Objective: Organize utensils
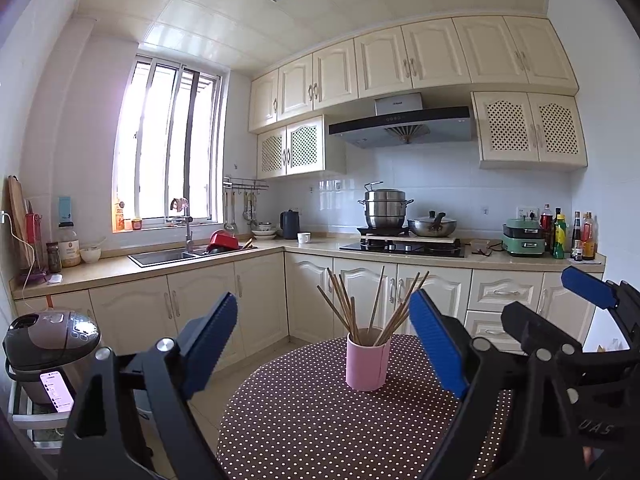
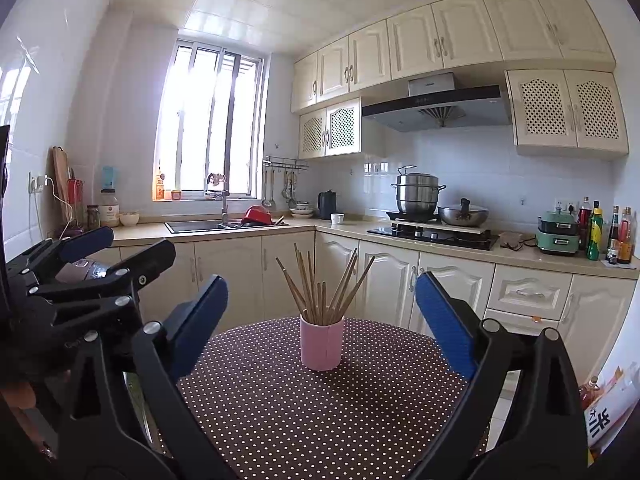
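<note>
A pink cup [image 1: 368,364] [image 2: 322,346] stands upright on a round table with a brown polka-dot cloth [image 1: 300,420] [image 2: 280,400]. Several wooden chopsticks [image 1: 352,308] [image 2: 308,280] fan out of it. My left gripper [image 1: 323,300] is held level in front of the cup, open, with nothing touching its blue pads. My right gripper [image 2: 321,280] is also level, open and short of the cup. In each view the cup sits between the fingertips but farther away. Each gripper shows in the other's view, the right [image 1: 552,304] and the left [image 2: 132,248].
Kitchen counters with a sink [image 1: 168,257] and a stove with pots [image 1: 404,246] run along the far walls. A rice cooker [image 1: 52,344] and a lit phone [image 1: 56,390] sit on a low rack to the left. A printed bag [image 2: 612,400] stands right of the table.
</note>
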The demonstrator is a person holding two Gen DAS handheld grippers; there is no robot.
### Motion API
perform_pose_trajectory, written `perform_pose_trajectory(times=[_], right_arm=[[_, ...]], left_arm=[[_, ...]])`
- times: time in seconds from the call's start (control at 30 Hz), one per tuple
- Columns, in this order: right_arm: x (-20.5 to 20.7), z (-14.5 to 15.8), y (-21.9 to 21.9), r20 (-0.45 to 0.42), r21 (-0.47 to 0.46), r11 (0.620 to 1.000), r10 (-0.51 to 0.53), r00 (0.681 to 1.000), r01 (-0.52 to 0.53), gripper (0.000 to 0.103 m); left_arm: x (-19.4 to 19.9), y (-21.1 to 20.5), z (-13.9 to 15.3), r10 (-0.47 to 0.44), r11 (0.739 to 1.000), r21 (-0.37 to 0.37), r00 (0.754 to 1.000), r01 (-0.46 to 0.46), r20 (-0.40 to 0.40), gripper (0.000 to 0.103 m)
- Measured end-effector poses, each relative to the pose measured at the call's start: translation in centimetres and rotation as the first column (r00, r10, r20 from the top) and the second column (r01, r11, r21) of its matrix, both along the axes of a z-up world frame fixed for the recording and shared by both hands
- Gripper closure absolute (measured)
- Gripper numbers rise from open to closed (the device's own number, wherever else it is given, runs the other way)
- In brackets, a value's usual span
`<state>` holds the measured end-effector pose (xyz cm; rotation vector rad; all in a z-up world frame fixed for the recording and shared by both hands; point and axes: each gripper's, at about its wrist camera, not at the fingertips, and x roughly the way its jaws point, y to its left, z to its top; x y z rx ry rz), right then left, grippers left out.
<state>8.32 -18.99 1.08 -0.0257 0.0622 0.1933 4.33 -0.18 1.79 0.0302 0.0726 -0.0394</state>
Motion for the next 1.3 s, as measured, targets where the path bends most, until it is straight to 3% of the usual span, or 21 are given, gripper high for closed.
perform_pose_trajectory(times=[1.3], right_arm=[[1.7,-0.5,0.7,-0.04,0.0,1.0,0.009,0.999,-0.009,0.01]], left_arm=[[1.9,0.0,-1.0,0.023,1.0,0.002,0.999,-0.023,-0.028,0.017]])
